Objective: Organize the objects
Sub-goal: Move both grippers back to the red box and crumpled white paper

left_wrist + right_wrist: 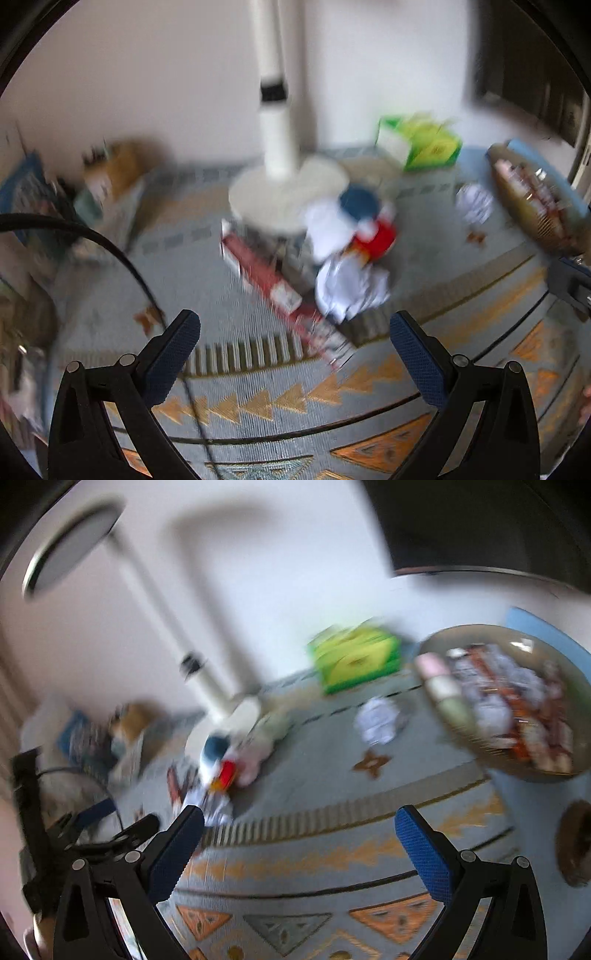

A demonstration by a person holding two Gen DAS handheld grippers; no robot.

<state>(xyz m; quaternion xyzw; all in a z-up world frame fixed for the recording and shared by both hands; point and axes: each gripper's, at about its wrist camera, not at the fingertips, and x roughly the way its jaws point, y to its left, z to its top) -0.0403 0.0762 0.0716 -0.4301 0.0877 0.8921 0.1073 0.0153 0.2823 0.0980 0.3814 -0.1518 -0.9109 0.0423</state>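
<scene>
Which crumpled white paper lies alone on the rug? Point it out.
The small crumpled paper ball beside the basket lies alone. The larger crumpled white heap touches the red box in the central pile.

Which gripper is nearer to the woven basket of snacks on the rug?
Right, judging by apparent size. The basket looms large just ahead-right of the open right gripper. From the open left gripper, the basket sits smaller, far off right.

A long red box (275,286), crumpled white wrappers (351,286) and what looks like a red-lidded container (376,242) lie heaped (blurred) on the rug (258,369).
</scene>
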